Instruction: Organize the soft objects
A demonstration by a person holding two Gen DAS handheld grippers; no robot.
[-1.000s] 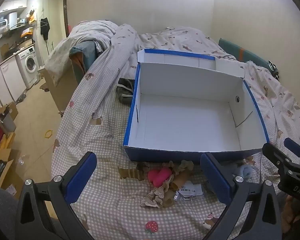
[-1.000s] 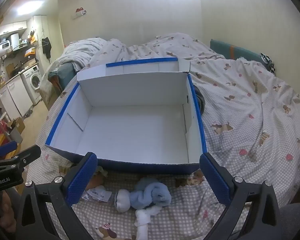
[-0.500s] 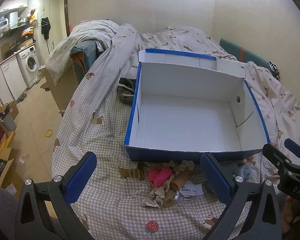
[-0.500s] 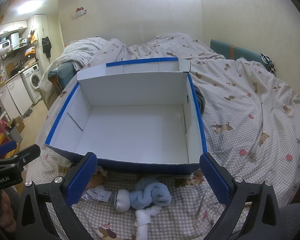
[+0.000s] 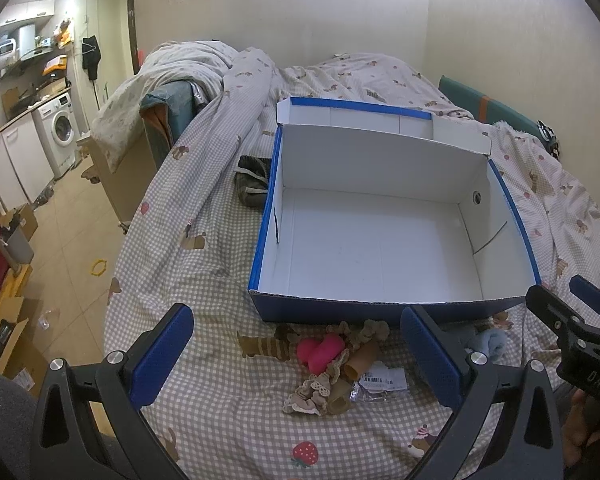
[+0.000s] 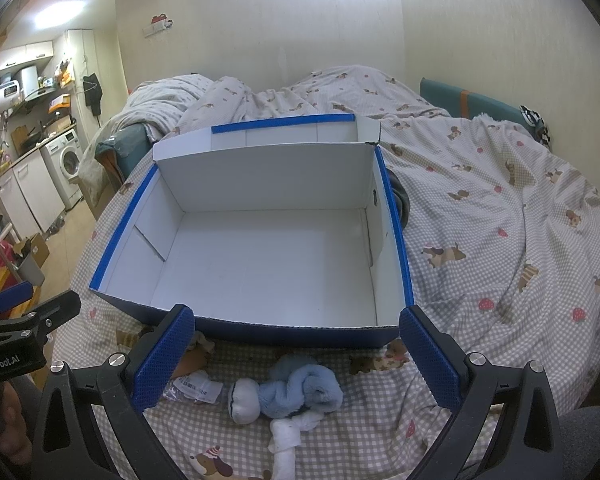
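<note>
An open blue box with a white inside (image 5: 380, 240) (image 6: 268, 256) sits on the checked bedspread; nothing lies in it. In front of it lie a pink soft piece (image 5: 320, 352), beige lace socks (image 5: 324, 380), a small clear packet with a label (image 5: 380, 382) (image 6: 192, 388), and a light blue fluffy bundle with white socks (image 6: 296, 390) (image 5: 492, 342). My left gripper (image 5: 296, 356) is open and empty above the pink and beige pile. My right gripper (image 6: 296, 356) is open and empty above the blue bundle.
A dark garment (image 5: 252, 180) lies against the box's left side. The bed's left edge (image 5: 116, 280) drops to a tiled floor with cardboard boxes and a washing machine (image 5: 62, 128). A rumpled duvet (image 6: 340, 88) lies behind the box, and a teal cushion (image 6: 472, 100) by the wall.
</note>
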